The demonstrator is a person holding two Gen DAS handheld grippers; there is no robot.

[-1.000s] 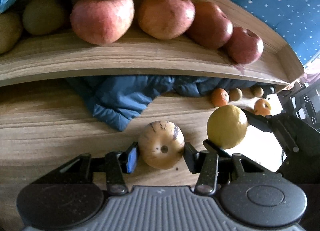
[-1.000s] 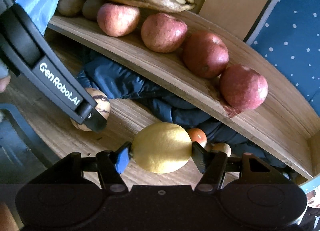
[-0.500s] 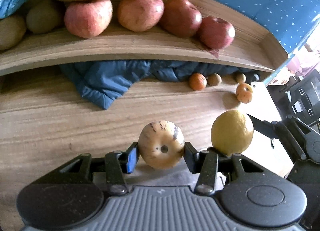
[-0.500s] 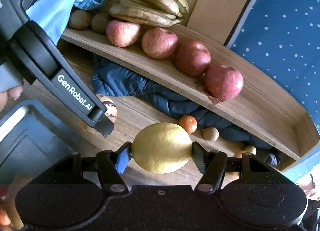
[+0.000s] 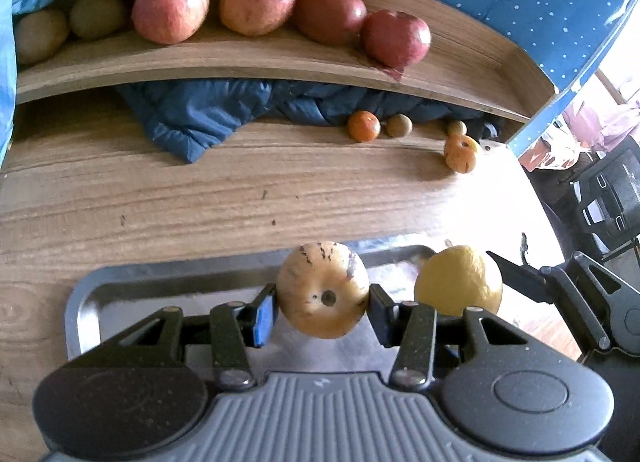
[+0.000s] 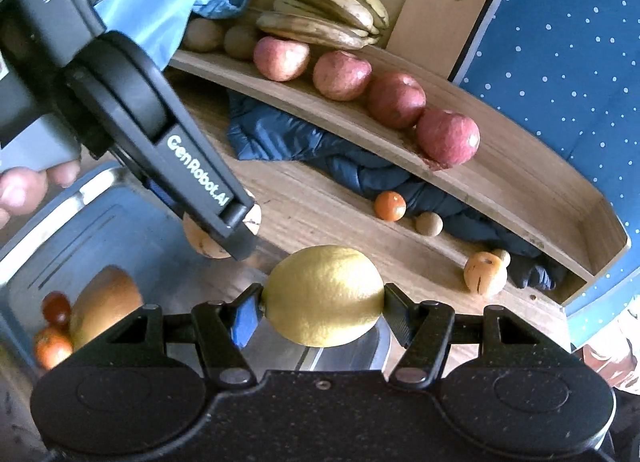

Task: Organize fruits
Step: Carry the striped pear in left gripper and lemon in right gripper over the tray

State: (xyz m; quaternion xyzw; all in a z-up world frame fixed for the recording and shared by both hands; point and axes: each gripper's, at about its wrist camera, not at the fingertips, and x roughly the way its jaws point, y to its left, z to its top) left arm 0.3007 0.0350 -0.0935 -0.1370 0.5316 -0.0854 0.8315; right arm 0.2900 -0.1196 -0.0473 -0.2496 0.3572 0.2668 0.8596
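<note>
My left gripper [image 5: 323, 308] is shut on a pale yellow melon with dark streaks [image 5: 323, 289], held above the far edge of a metal tray [image 5: 132, 282]. My right gripper [image 6: 323, 308] is shut on a yellow lemon [image 6: 323, 294], which also shows in the left wrist view [image 5: 458, 282] to the right of the melon. In the right wrist view the tray [image 6: 80, 197] lies at lower left and holds an orange fruit [image 6: 105, 302] and small tomatoes [image 6: 56, 312]. The left gripper body [image 6: 132, 101] crosses that view and hides most of the melon.
A wooden shelf [image 5: 248, 61] at the back holds several red apples [image 5: 396, 37], kiwis [image 5: 98, 13] and bananas [image 6: 328, 17]. A blue quilted cloth [image 5: 200, 109] lies under it. Small oranges [image 5: 363, 125] and brown fruits [image 5: 399, 125] lie on the wooden table [image 5: 200, 197].
Both grippers have pulled back from the shelf with their fruits. The metal tray has come into view beneath them.
</note>
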